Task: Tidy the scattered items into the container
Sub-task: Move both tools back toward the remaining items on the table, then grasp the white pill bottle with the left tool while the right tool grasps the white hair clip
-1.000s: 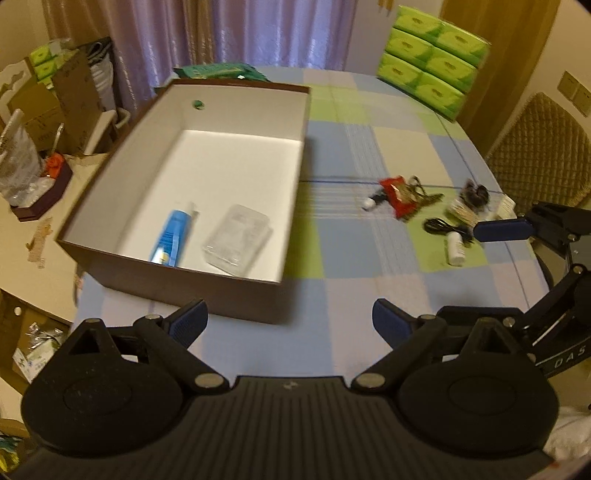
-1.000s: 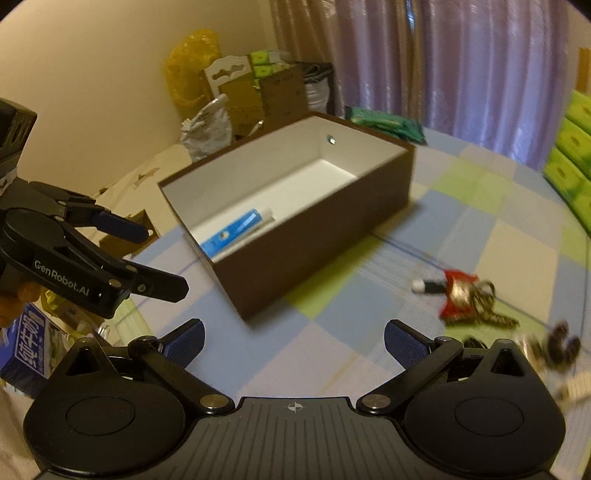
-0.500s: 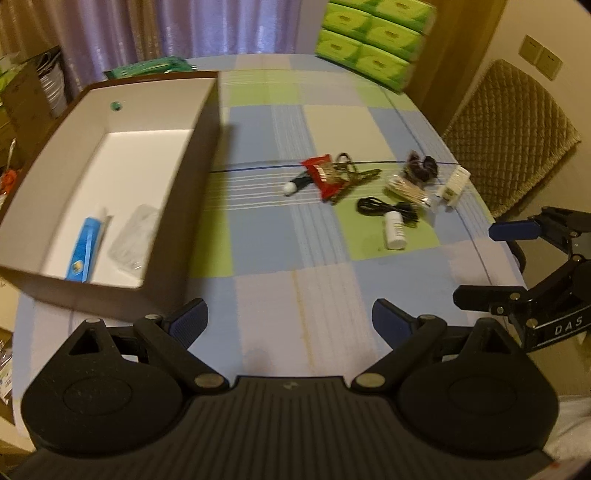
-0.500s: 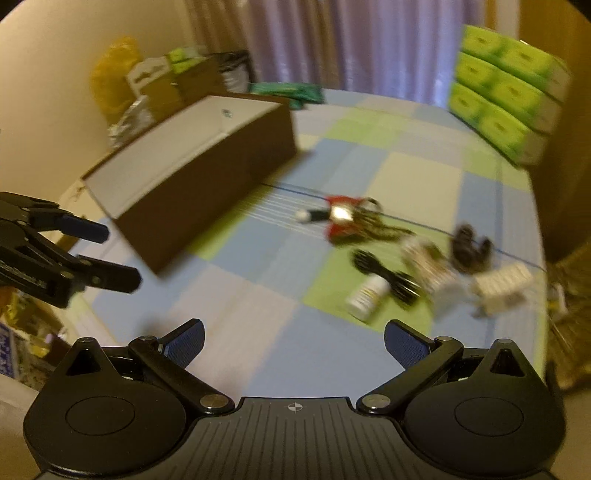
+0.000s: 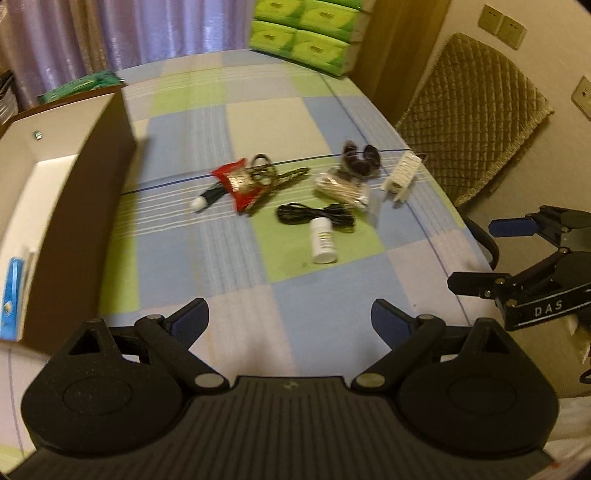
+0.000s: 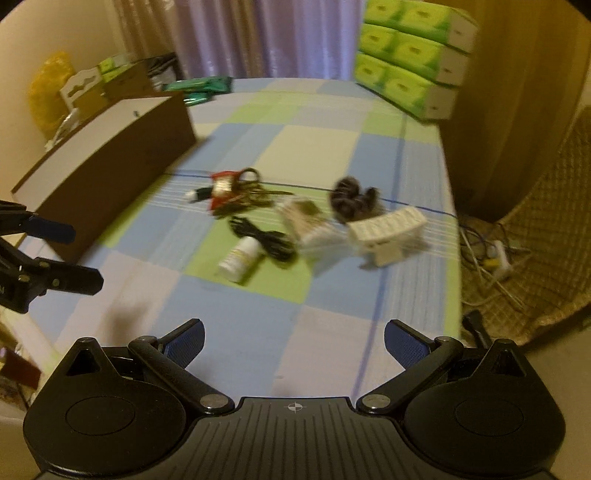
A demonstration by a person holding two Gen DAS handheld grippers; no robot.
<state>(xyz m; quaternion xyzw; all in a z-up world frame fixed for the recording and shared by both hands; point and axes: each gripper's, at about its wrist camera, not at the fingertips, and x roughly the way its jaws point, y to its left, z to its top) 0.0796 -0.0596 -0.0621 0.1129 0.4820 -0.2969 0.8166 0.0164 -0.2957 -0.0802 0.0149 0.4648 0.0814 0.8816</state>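
Observation:
A brown box with a white inside stands at the left, and a blue tube lies in it. Scattered on the checked cloth are a red packet with keys, a black cable, a white bottle, a swab packet, a black hair clip and a small white box. My left gripper is open and empty, short of the bottle. My right gripper is open too, near the table's front edge, facing the bottle and white box.
Green tissue boxes are stacked at the table's far end. A green packet lies behind the brown box. A quilted chair stands off the right edge, with a power strip on the floor.
Both views have swung right, away from the brown box and toward the scattered items, which now sit in the middle. Both grippers stay open and empty.

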